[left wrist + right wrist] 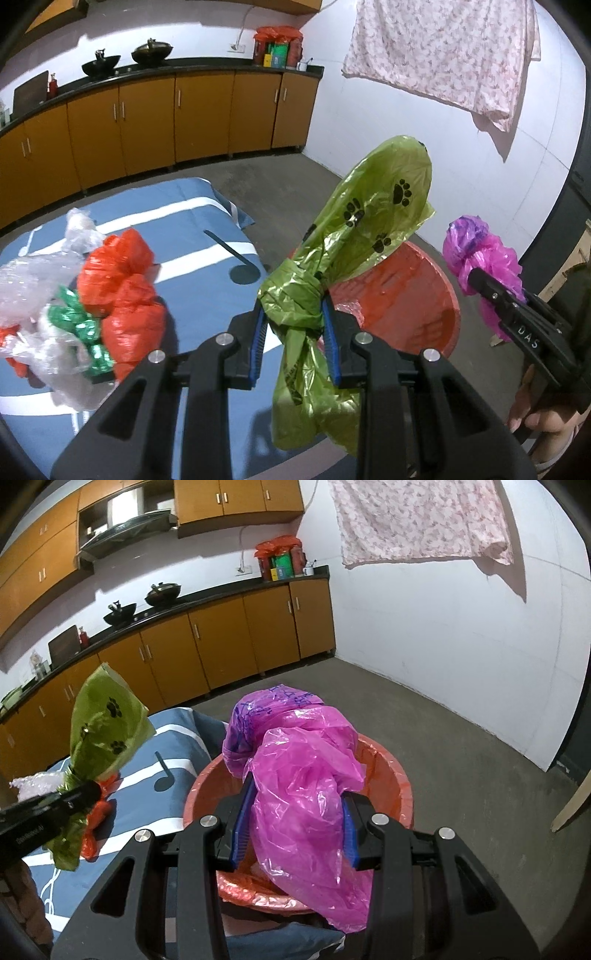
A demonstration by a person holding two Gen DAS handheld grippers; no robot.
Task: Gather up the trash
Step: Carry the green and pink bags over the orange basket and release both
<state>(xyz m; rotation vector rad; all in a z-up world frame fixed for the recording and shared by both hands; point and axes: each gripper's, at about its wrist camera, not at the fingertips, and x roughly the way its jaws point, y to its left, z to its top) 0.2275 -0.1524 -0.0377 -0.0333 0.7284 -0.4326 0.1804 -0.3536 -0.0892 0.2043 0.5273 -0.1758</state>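
Observation:
My left gripper (293, 325) is shut on a green paw-print bag (373, 206), held in the air beside a red bin (417, 295); the bag also shows in the right wrist view (107, 716). My right gripper (295, 827) is shut on a magenta plastic bag (295, 775), held over the red-lined bin (391, 775); that bag also shows in the left wrist view (476, 251). An orange-red bag (122, 295), a green shiny wrapper (79, 325) and clear plastic wrap (33, 280) lie on the blue cloth (207, 280) to the left.
Orange kitchen cabinets (147, 118) with a black counter run along the back wall, with pans on top. A floral sheet (439, 51) hangs on the white wall at right. Grey concrete floor (461, 760) lies around the bin.

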